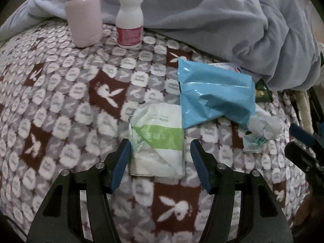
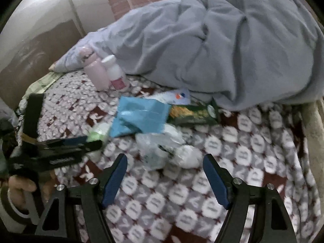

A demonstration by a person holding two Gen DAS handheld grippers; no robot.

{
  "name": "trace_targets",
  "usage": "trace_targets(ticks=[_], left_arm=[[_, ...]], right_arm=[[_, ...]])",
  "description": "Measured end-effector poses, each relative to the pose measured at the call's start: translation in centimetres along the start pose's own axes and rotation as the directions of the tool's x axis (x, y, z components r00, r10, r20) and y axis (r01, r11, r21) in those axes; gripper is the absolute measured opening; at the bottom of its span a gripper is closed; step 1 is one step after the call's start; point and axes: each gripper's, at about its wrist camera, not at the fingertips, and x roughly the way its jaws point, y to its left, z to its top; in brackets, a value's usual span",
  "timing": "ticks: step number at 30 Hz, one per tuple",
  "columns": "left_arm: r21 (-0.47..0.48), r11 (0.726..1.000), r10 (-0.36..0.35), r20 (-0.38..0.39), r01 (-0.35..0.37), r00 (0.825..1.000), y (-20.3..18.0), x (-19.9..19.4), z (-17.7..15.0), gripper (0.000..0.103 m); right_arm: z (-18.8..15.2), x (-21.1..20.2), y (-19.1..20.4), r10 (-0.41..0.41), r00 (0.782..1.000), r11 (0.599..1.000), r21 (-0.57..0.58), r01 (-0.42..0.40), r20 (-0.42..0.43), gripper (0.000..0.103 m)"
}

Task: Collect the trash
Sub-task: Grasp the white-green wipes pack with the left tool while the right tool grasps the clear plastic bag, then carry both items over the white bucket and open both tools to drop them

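Patterned bedspread (image 1: 60, 101) carries wrappers near its middle; left gripper (image 1: 160, 158) straddles the green-striped wrapper (image 1: 158, 139), jaws wide, unclamped; right gripper (image 2: 165, 174) gapes before crumpled plastic (image 2: 162, 147).

On the patterned blanket (image 1: 60, 105):
- bottles: 2, one pink bottle (image 1: 84, 18) and one white pill bottle (image 1: 130, 20), at the far edge
- wrappers: 6, green-white packet (image 1: 158, 137), blue pouch (image 1: 214, 97), dark green snack wrapper (image 2: 192, 113), white sachet (image 2: 174, 96), clear crumpled plastic (image 2: 156, 147), white wad (image 2: 187, 155)
- grey duvet (image 1: 222, 20): 1

Dim light. Patterned bed blanket (image 2: 232, 156) under claws, rumpled grey-blue duvet (image 2: 232, 46) ahead; pale glossy cabinet (image 2: 40, 16) far left of right claw.
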Motion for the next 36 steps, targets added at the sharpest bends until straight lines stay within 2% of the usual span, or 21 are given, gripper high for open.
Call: trace_targets(ticks=[3,4,5,6,7,9,15,18,22,27,36], left_arm=[[0.002,1.0,-0.003,0.0,0.003,1.0,0.2,0.6,0.1,0.058],[-0.006,1.0,-0.008,0.001,0.008,1.0,0.3,0.7,0.1,0.054],[-0.012,1.0,-0.01,0.002,0.01,1.0,0.5,0.7,0.2,0.044],[-0.01,1.0,-0.008,0.001,0.008,1.0,0.6,0.7,0.1,0.037],[-0.008,1.0,-0.007,0.004,0.007,1.0,0.7,0.5,0.1,0.033],[-0.01,1.0,-0.012,0.013,0.012,1.0,0.9,-0.3,-0.3,0.026],[-0.013,0.999,-0.05,0.061,0.051,0.997,1.3,-4.5,-1.4,0.025],[-0.012,0.997,-0.074,0.081,0.075,0.994,0.5,-6.4,-1.9,0.025],[0.039,0.997,-0.064,0.107,0.061,0.992,-2.1,-7.8,-2.7,0.025],[0.1,0.993,-0.068,0.112,0.057,0.991,-5.8,-8.3,-3.9,0.025],[0.212,0.975,-0.095,0.138,0.064,0.986,-12.2,-9.8,-5.7,0.025]], right_arm=[[0.7,1.6,1.5,-0.019,1.0,0.997,-0.079,0.017,-0.023,0.049],[1.0,2.3,1.7,-0.031,0.999,0.995,-0.094,0.028,-0.036,0.049],[1.1,3.2,1.9,-0.042,0.998,0.994,-0.099,0.038,-0.046,0.043],[1.2,3.9,1.8,-0.042,0.997,0.995,-0.093,0.036,-0.06,0.031],[1.1,4.4,1.6,-0.033,0.997,0.996,-0.082,0.026,-0.076,0.023],[0.8,4.2,1.0,0.01,0.997,0.999,-0.032,-0.012,-0.071,0.019],[-0.6,-1.1,0.0,0.092,0.995,0.995,0.024,-0.093,0.026,0.017],[-1.5,-3.4,0.0,0.087,0.995,0.996,0.024,-0.088,0.041,0.017],[-2.6,-5.9,-0.3,0.076,0.995,0.997,0.028,-0.078,0.057,0.017],[-4.7,-8.5,-0.9,0.033,0.997,0.999,0.02,-0.034,0.071,0.017],[-7.4,-12.4,-3.3,-0.016,0.994,0.996,0.086,0.007,0.107,0.017]])
